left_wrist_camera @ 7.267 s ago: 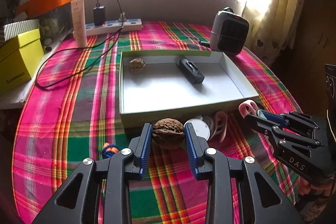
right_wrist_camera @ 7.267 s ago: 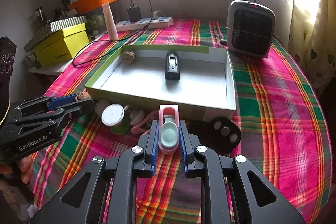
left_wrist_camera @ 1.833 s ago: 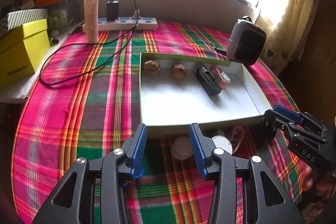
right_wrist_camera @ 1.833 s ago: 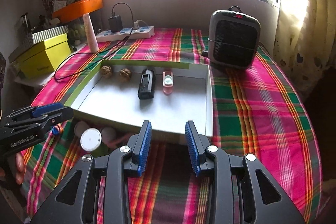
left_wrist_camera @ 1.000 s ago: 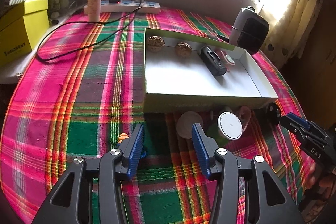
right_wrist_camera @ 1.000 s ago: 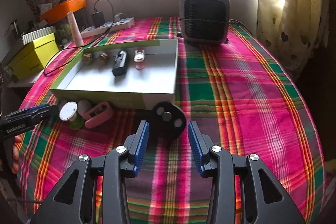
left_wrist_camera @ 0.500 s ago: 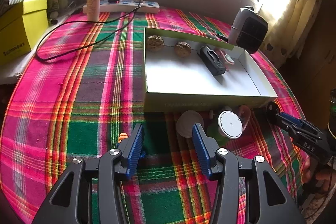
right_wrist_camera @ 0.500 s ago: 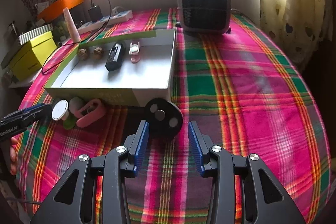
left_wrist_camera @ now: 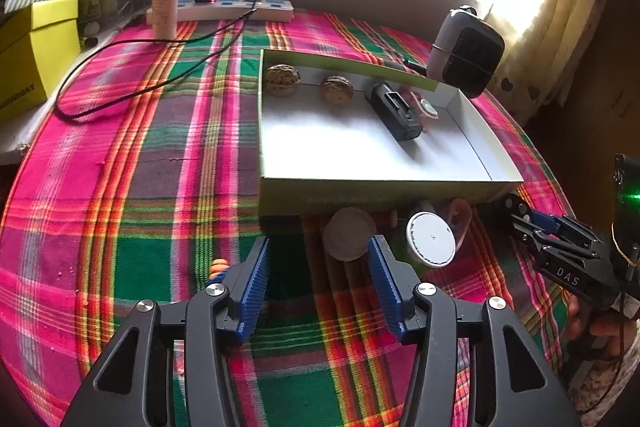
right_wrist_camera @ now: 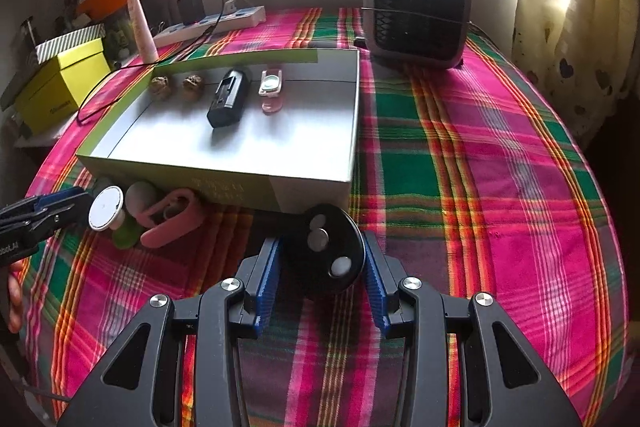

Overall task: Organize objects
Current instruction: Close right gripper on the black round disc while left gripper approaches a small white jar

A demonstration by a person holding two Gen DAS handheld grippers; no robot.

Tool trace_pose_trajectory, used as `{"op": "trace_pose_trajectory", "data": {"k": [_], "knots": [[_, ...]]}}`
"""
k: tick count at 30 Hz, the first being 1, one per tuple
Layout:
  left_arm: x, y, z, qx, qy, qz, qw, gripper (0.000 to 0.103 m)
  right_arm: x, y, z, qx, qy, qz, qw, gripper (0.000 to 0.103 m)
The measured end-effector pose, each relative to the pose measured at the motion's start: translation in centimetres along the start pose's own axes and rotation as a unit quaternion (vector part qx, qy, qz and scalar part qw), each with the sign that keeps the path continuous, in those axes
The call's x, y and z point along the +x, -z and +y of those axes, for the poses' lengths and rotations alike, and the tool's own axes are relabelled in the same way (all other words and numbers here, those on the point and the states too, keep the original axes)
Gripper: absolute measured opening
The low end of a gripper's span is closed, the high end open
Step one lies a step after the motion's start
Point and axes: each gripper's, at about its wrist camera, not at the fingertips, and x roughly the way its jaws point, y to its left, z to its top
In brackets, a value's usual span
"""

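Desk (right_wrist_camera: 500, 155): plaid cloth, heater at the back.

Box (right_wrist_camera: 312, 187): open, mid-desk. Inside along the far wall, two walnuts (left_wrist_camera: 282, 79), a black pack (right_wrist_camera: 228, 98), a pink clip (right_wrist_camera: 271, 85).

Loose things lie in a row against the box's near wall.

Black disc (right_wrist_camera: 324, 255): flat on the cloth at the box's near right corner, between your right claw's (right_wrist_camera: 322, 277) pads. Pads stand spread at its rim; whether they touch it you cannot tell. It is round, so no long axis to line up. Your right hand is the nearer one.

Grey puck (left_wrist_camera: 350, 235): just ahead of your left claw (left_wrist_camera: 316, 283), a little right of its centre line. Jaws spread with nothing between them, and have just been opening.
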Motion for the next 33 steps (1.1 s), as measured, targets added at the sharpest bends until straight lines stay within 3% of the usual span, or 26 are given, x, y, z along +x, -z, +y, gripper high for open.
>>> {"op": "trace_pose_trajectory", "data": {"k": [15,23,31,33], "knots": [[1.4,-0.9,-1.6,0.021,-0.051,0.003,0.9985,0.049,0.1,0.0,0.1,-0.009,0.004,-0.001,1.0,0.04],[1.4,-0.8,-1.5,0.017,-0.056,-0.003,0.9983,0.048,0.0,0.0,0.0,-0.004,-0.001,-0.003,1.0,0.04],[1.4,-0.9,-1.5,0.015,-0.062,-0.004,0.998,0.027,-0.1,0.1,0.0,-0.003,-0.002,-0.003,1.0,0.04],[1.4,-0.8,-1.4,0.013,-0.06,-0.004,0.9981,0.026,-0.1,0.1,0.0,-0.002,-0.003,-0.004,1.0,0.04]]}}
